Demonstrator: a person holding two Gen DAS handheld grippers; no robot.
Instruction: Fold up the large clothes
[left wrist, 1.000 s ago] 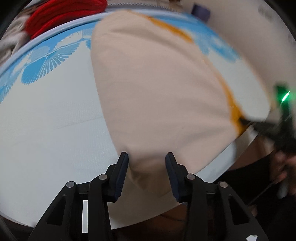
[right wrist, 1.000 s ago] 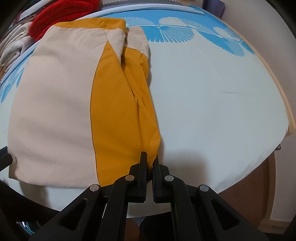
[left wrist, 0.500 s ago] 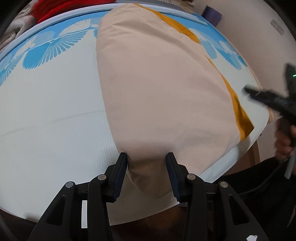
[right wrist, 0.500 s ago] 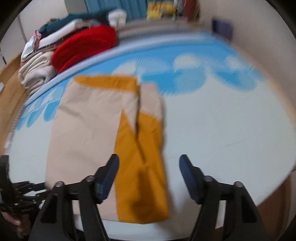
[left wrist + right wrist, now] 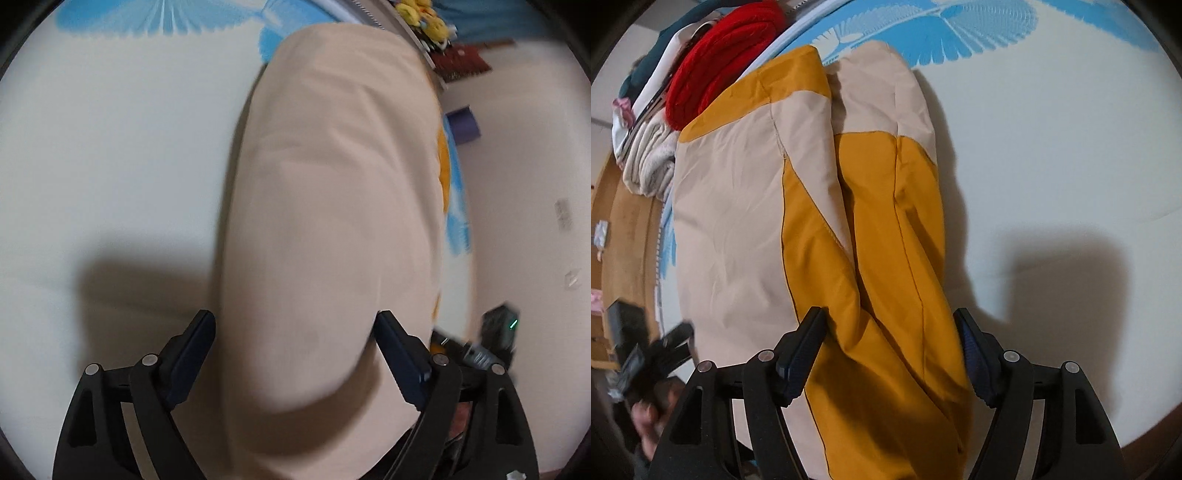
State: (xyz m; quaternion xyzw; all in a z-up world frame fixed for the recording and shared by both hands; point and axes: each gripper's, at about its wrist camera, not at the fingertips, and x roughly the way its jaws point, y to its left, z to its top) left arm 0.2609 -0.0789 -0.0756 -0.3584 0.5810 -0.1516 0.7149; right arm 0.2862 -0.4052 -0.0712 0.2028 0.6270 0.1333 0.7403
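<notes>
A beige and mustard-yellow garment (image 5: pixel 798 221) lies folded lengthwise on a white bed sheet with a blue print (image 5: pixel 1052 147). In the left wrist view its beige side (image 5: pixel 332 221) fills the middle, with a thin yellow strip at the right edge. My left gripper (image 5: pixel 295 354) is open, its fingers either side of the garment's near beige end. My right gripper (image 5: pixel 890 354) is open, its fingers either side of the near yellow end. The left gripper also shows in the right wrist view (image 5: pixel 653 354) at lower left.
A red knit item (image 5: pixel 720 62) and a pile of folded white and dark clothes (image 5: pixel 646 162) lie at the far left of the bed. A wooden bed frame (image 5: pixel 624 229) runs along the left. A wall with a purple object (image 5: pixel 463 125) stands at the right.
My right gripper let go of the yellow corner and opened wide. My left gripper opened wider. Both grippers came down low over the garment's near end.
</notes>
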